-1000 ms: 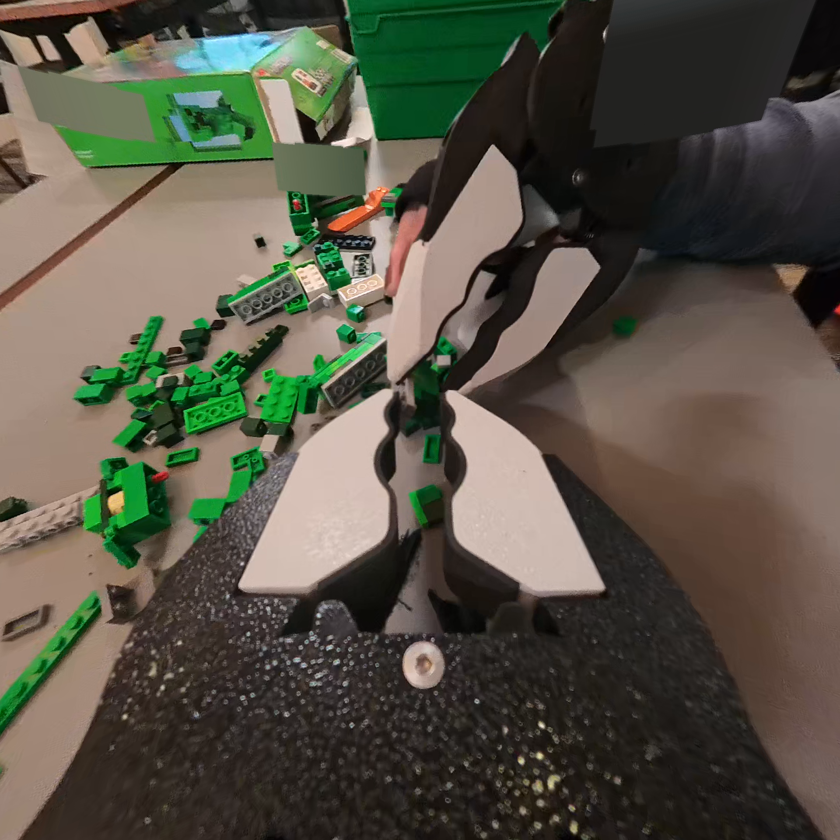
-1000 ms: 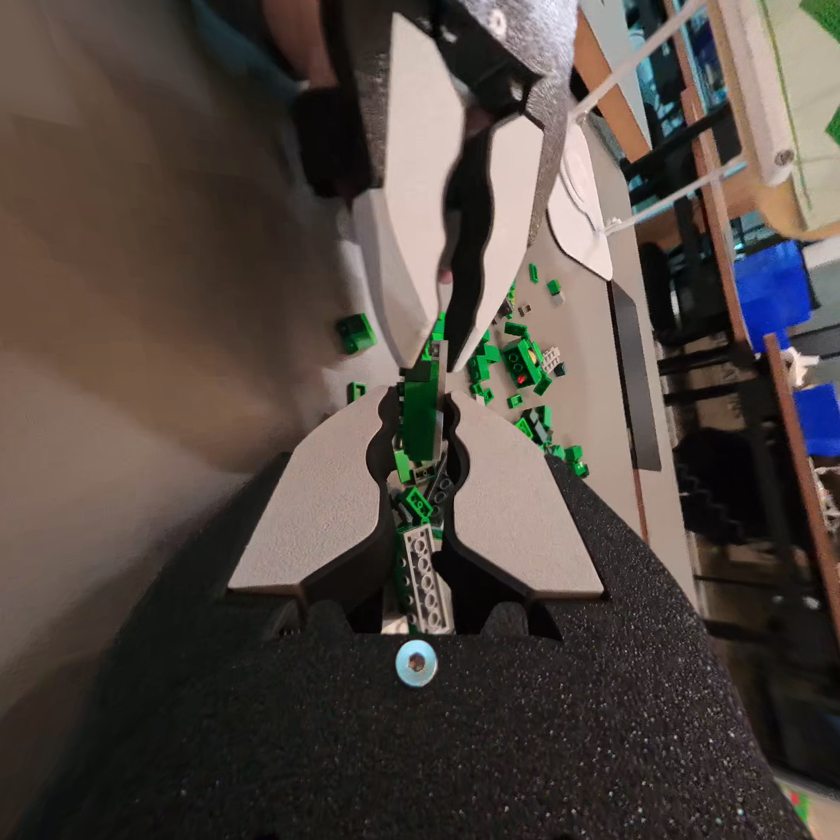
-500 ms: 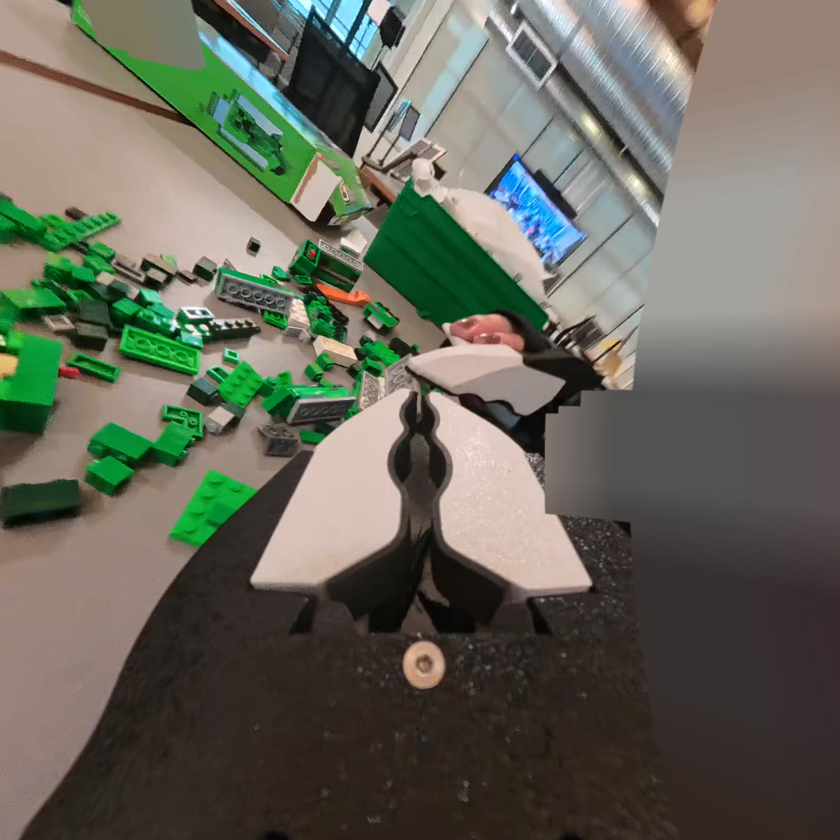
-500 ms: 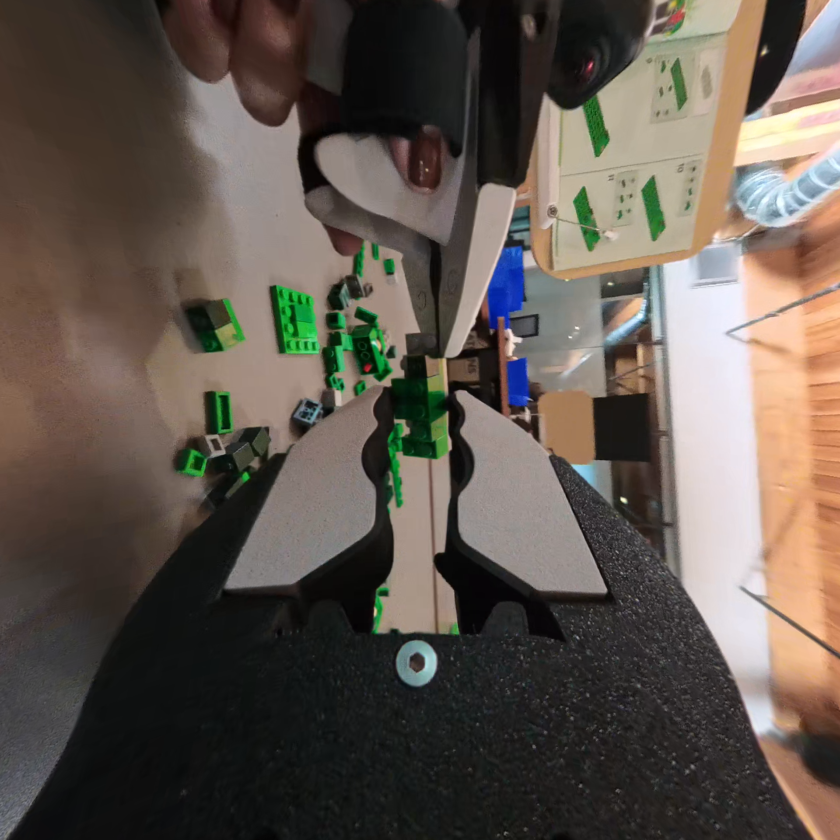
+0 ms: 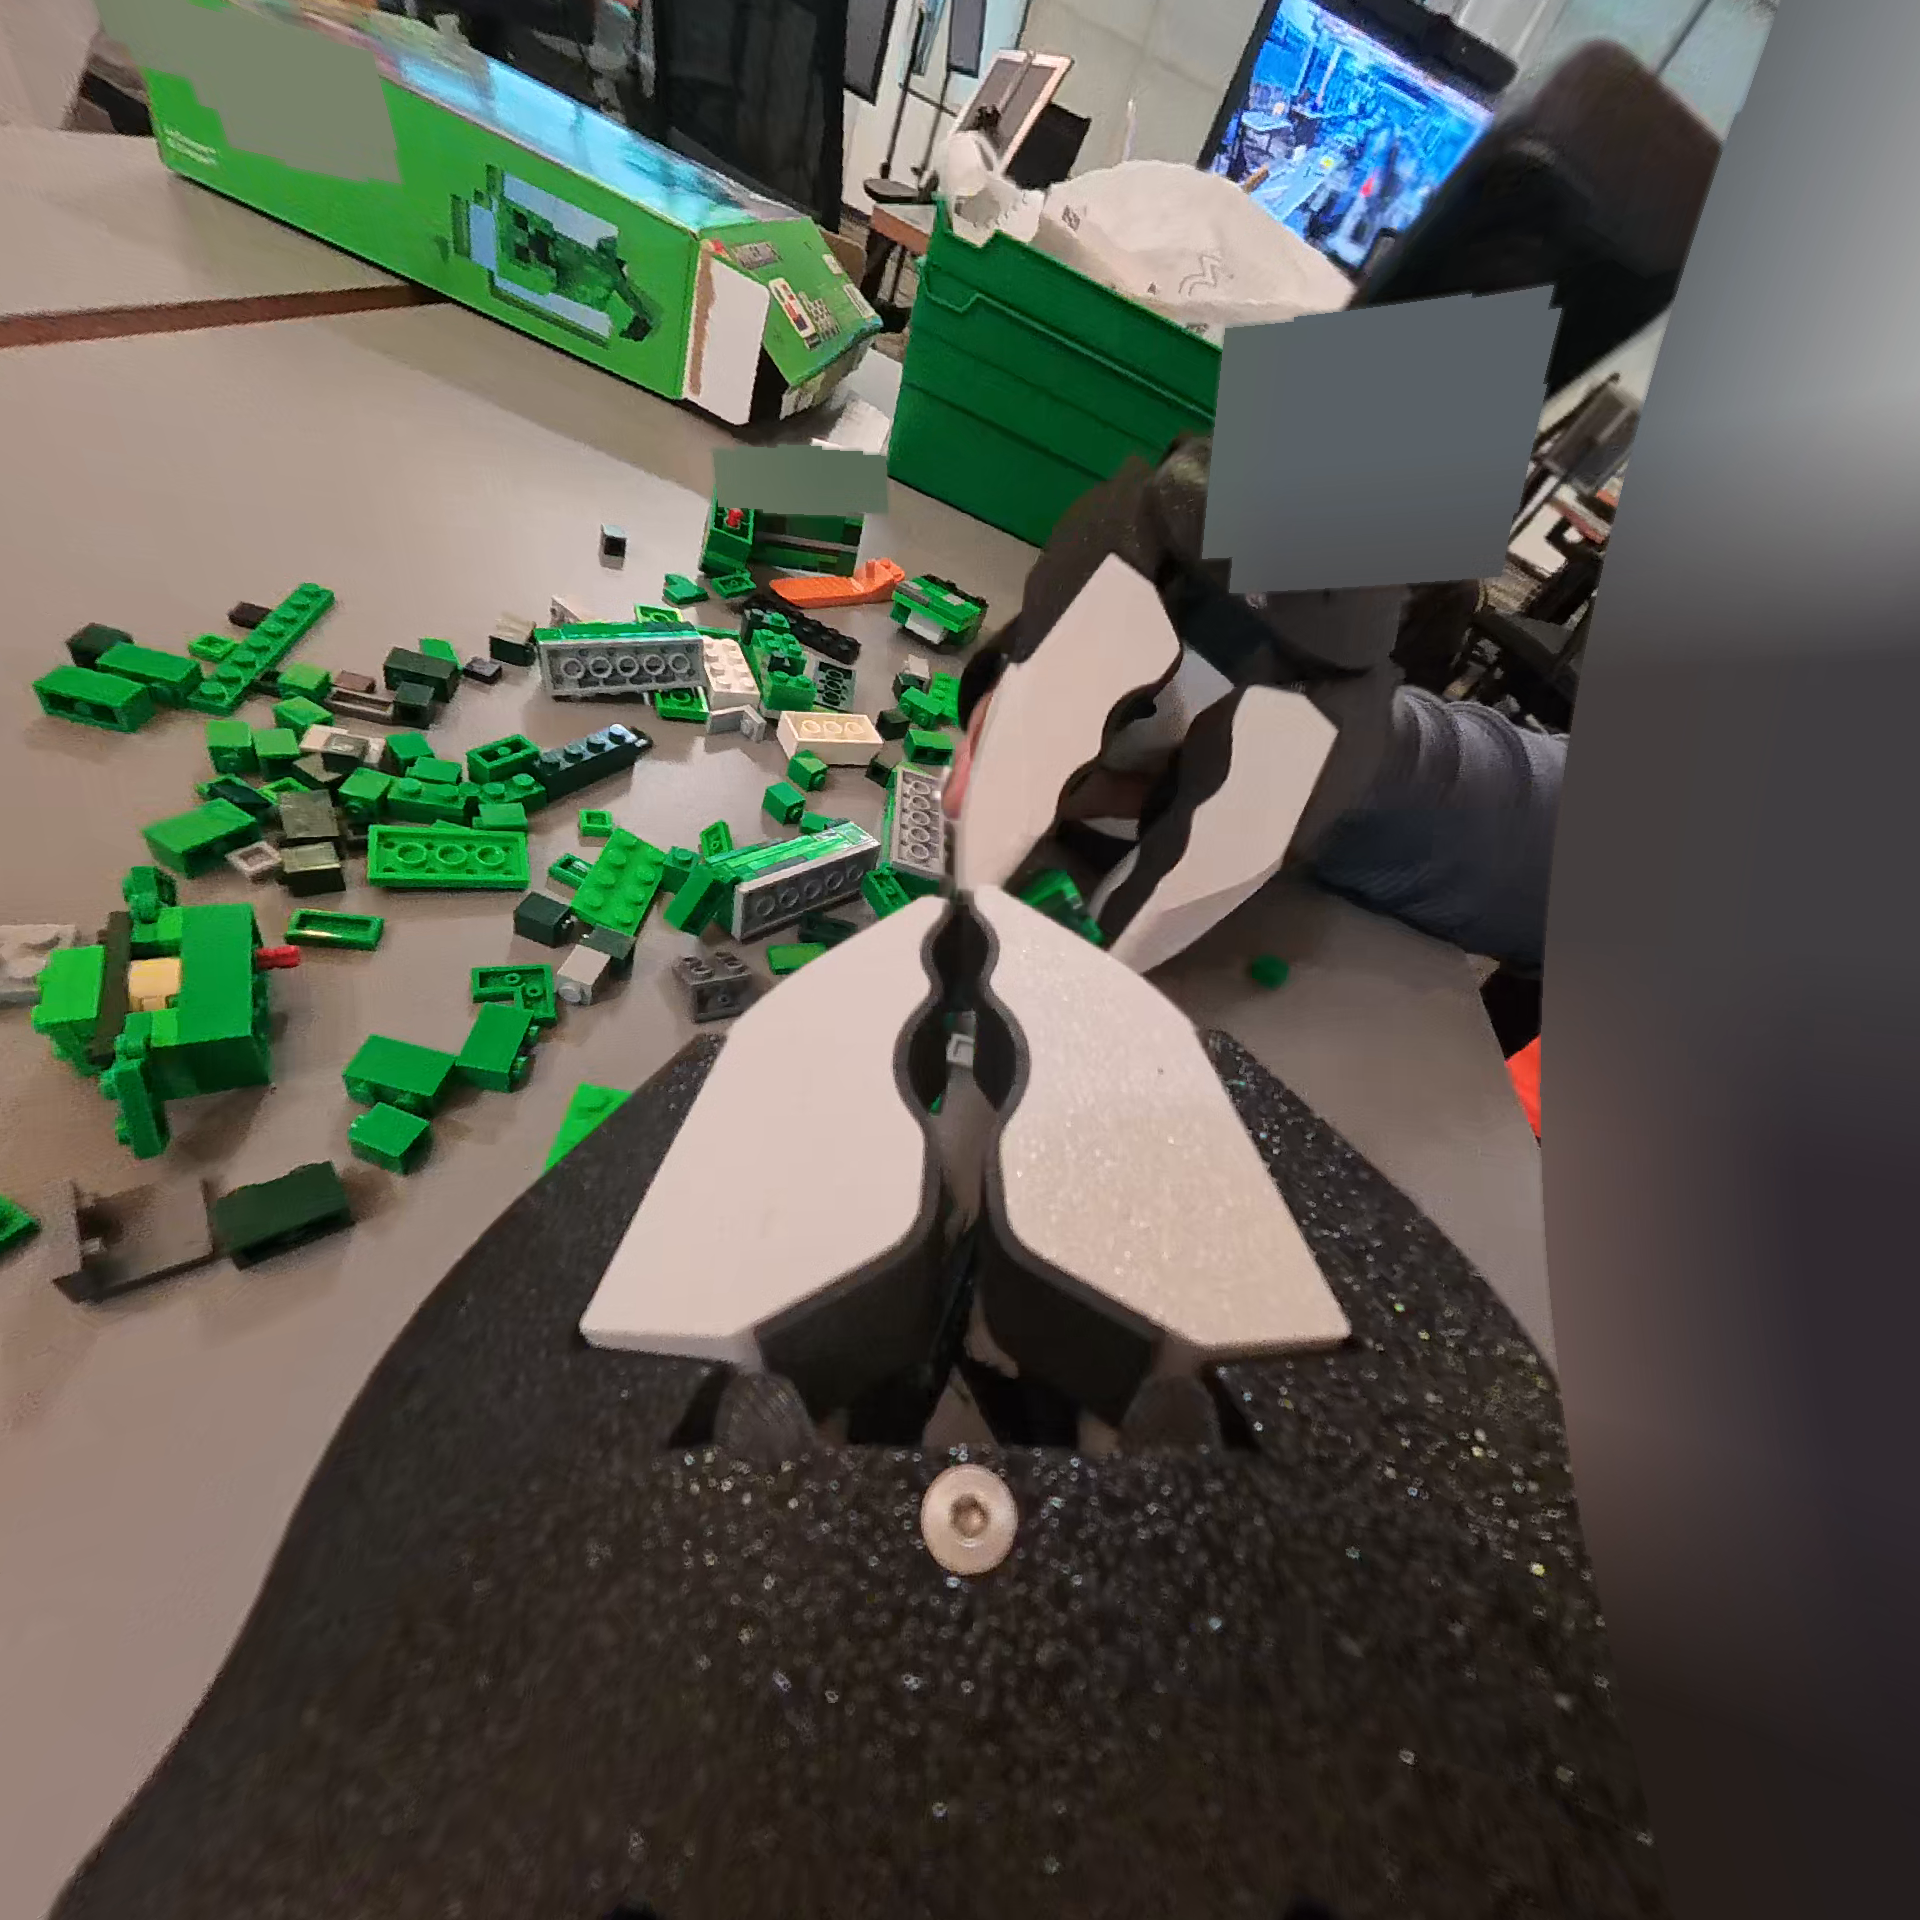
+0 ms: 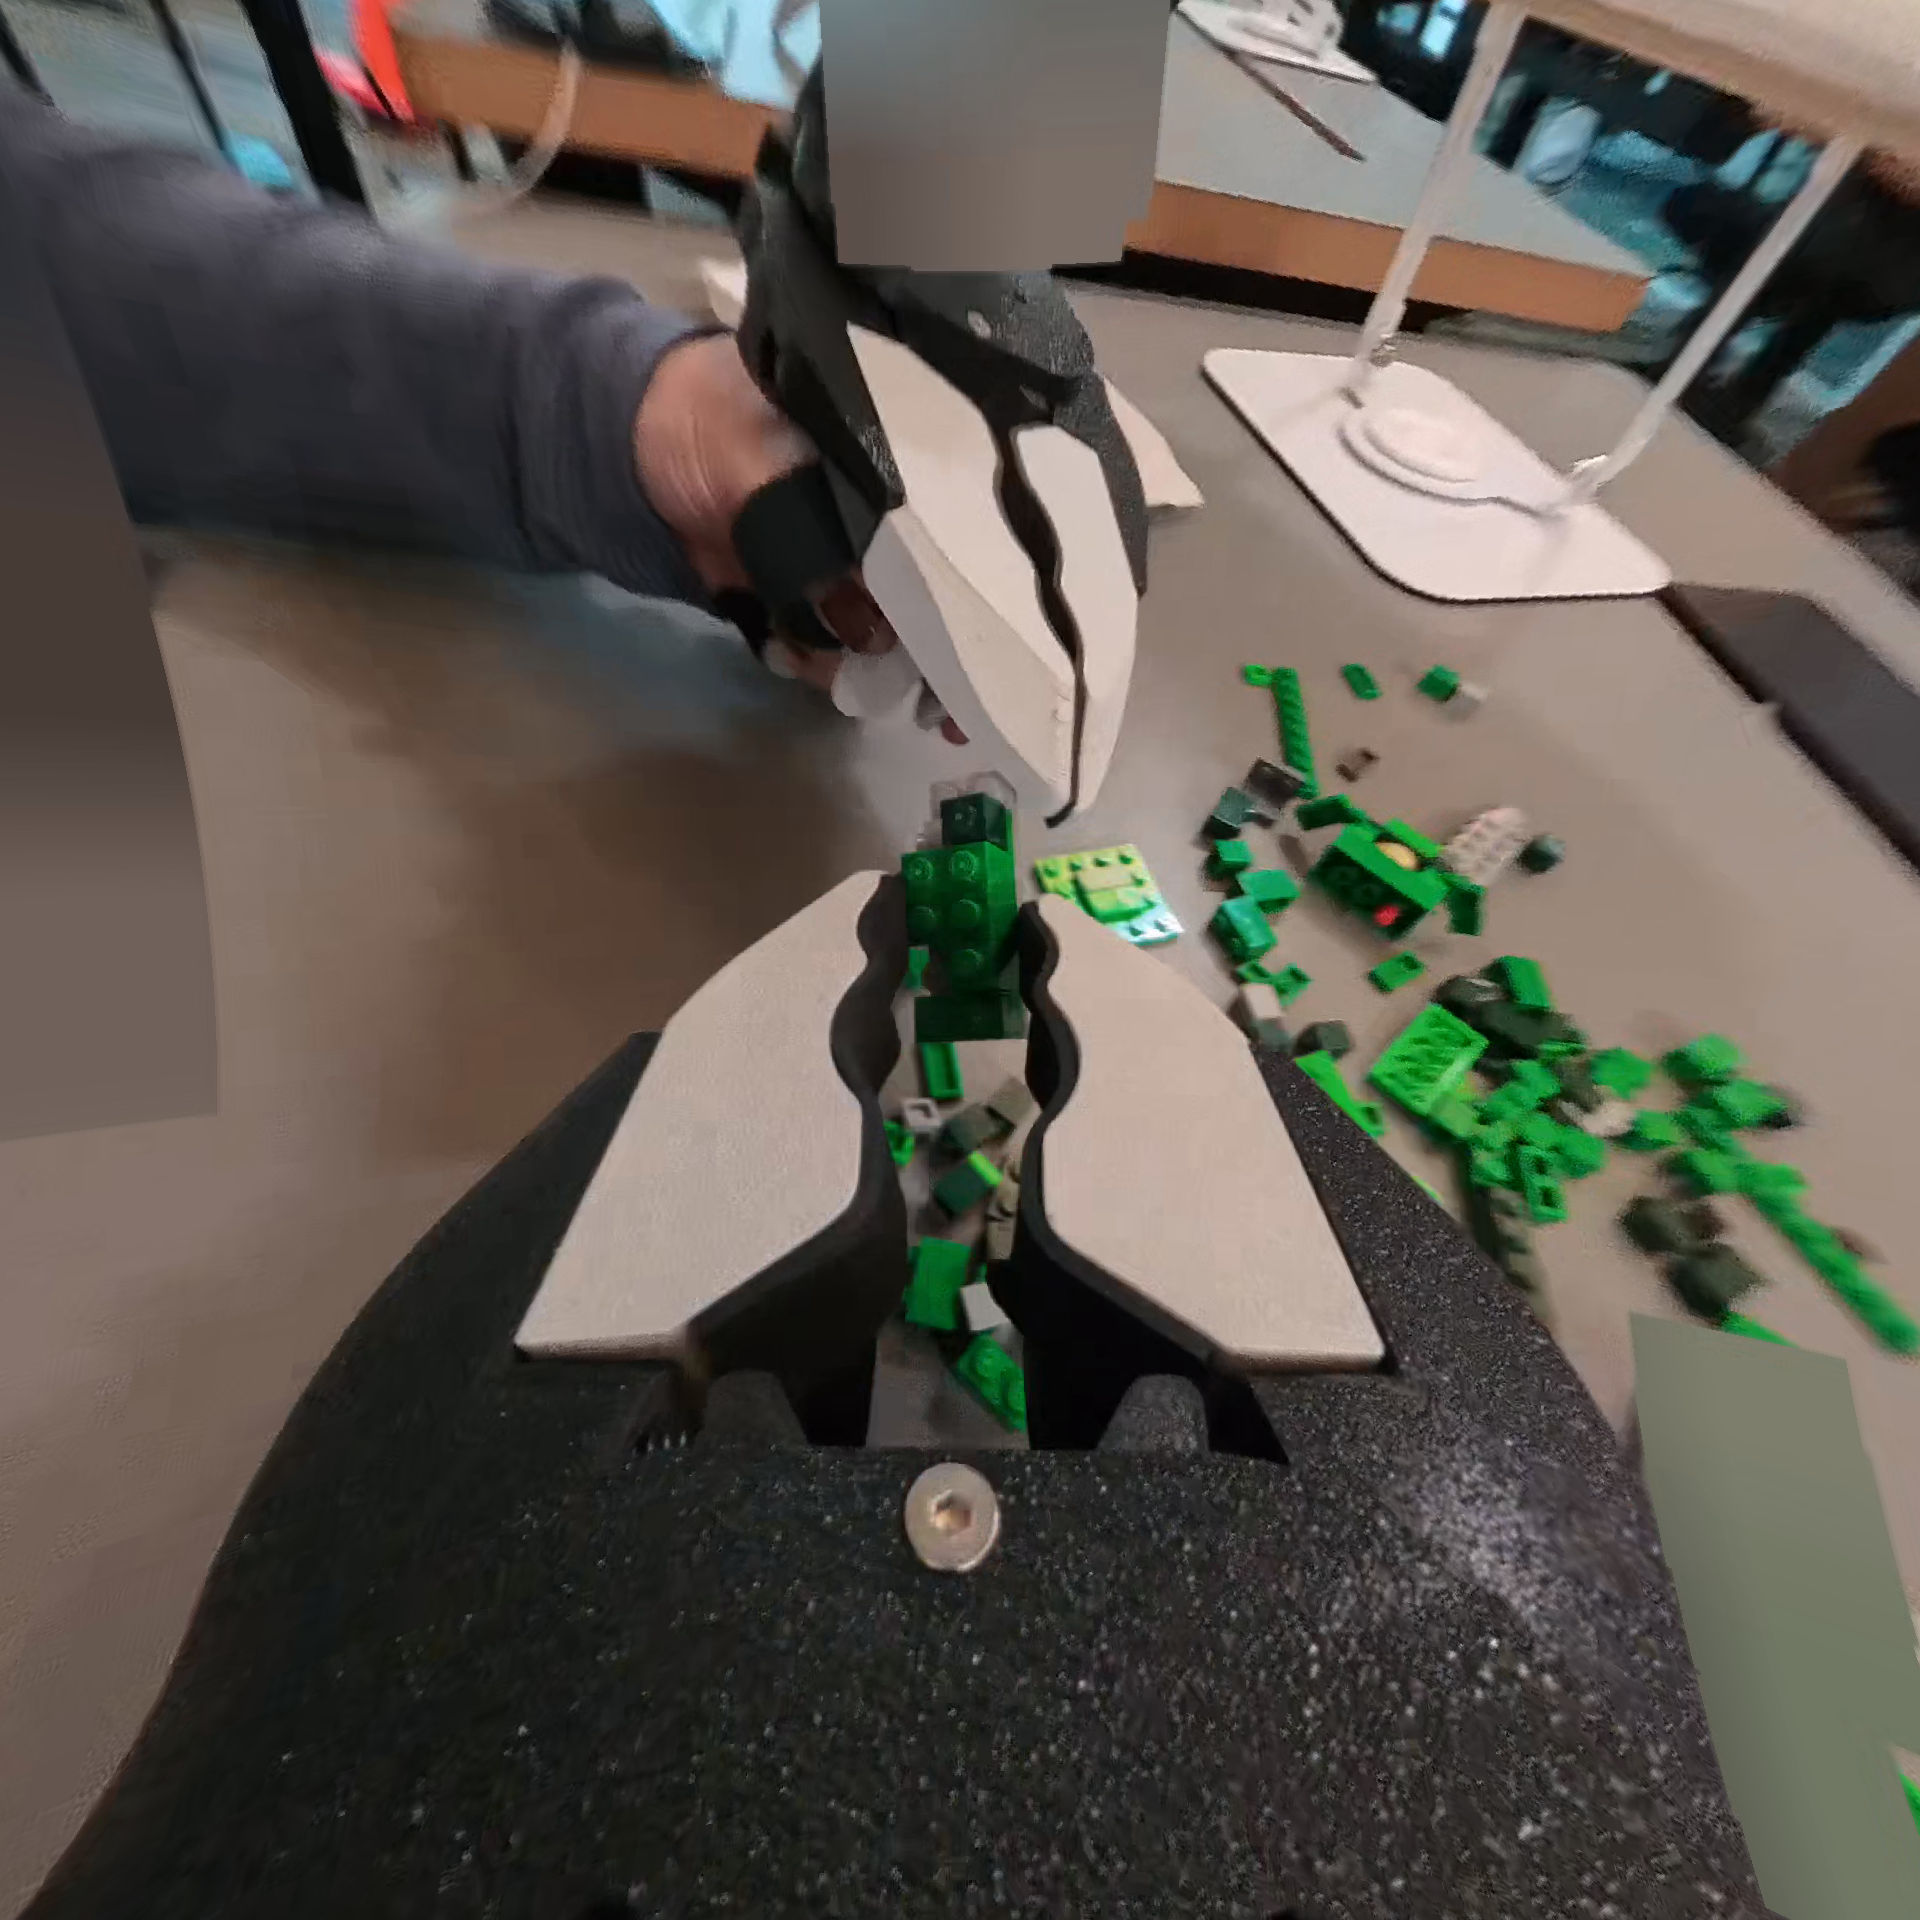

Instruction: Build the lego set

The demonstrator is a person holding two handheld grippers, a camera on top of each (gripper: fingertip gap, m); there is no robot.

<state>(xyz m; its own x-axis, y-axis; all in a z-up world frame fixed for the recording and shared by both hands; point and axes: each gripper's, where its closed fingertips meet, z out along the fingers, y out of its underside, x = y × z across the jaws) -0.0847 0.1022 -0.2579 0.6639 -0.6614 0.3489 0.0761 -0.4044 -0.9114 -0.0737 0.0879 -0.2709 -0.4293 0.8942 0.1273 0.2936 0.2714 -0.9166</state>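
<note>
Assembly is at an early stage. Right gripper (image 6: pixel 956 914) is clamped on a small green brick stack (image 6: pixel 961 925), held above the desk (image 6: pixel 520 831). Left gripper (image 5: pixel 961 914) has its fingers pressed together; whether a small piece sits at the tips cannot be told. One partial green sub-assembly (image 5: pixel 156 1013) rests on the desk, well apart from both grippers. Most loose bricks (image 5: pixel 447 790) remain scattered and unattached. A clear piece on top of the stack is hard to make out, and motion blur obscures the bricks at the right edge of the right wrist view.
</note>
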